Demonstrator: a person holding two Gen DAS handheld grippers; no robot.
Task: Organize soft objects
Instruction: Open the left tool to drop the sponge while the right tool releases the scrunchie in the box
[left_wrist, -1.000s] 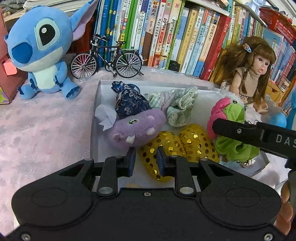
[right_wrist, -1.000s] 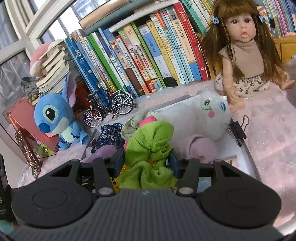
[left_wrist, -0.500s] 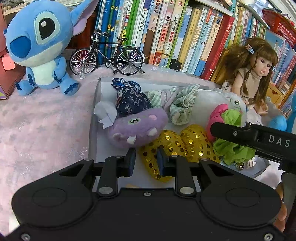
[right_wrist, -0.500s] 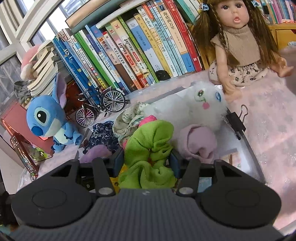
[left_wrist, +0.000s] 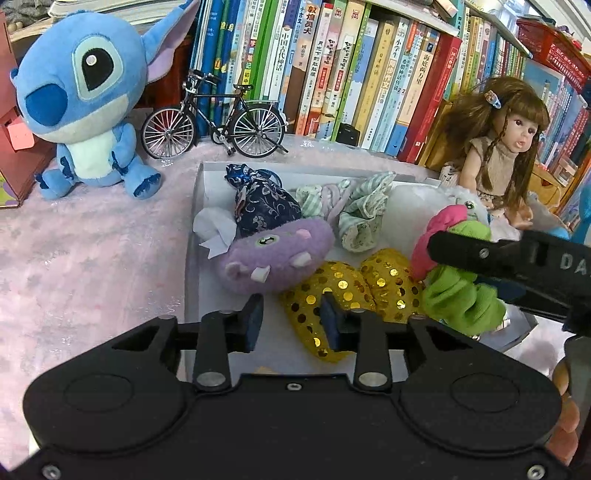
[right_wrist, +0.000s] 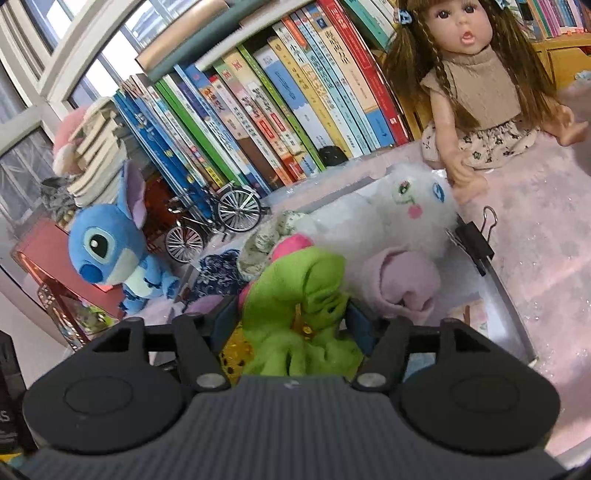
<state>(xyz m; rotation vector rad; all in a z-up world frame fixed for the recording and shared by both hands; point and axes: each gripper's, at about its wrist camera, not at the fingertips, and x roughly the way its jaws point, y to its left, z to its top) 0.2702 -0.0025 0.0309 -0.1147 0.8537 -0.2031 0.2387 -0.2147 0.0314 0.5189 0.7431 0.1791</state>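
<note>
A white tray (left_wrist: 195, 258) on the pink cloth holds soft things: a purple plush (left_wrist: 277, 254), a dark blue pouch (left_wrist: 266, 210), checked cloth (left_wrist: 358, 210) and a gold sequined piece (left_wrist: 384, 284). My left gripper (left_wrist: 291, 323) hovers over the tray's near end with its jaws opening. Its right finger (left_wrist: 330, 321) is against the gold piece, and nothing is pinched. My right gripper (right_wrist: 291, 314) is opening around a green and pink cloth toy (right_wrist: 303, 288), which sits loose between the pads over the tray. A white plush cat (right_wrist: 406, 214) and a pink cloth (right_wrist: 402, 284) lie just beyond.
A blue plush (left_wrist: 81, 99) and a model bicycle (left_wrist: 214, 125) stand left of the tray, before a row of books (left_wrist: 332, 55). A doll (left_wrist: 506, 147) sits at the tray's far right corner. A binder clip (right_wrist: 472, 240) grips the tray's right rim (right_wrist: 506, 295).
The left jaws have parted from nearly shut. The right jaws have widened around the green toy, which has spread out between them. Neither hand has shifted much.
</note>
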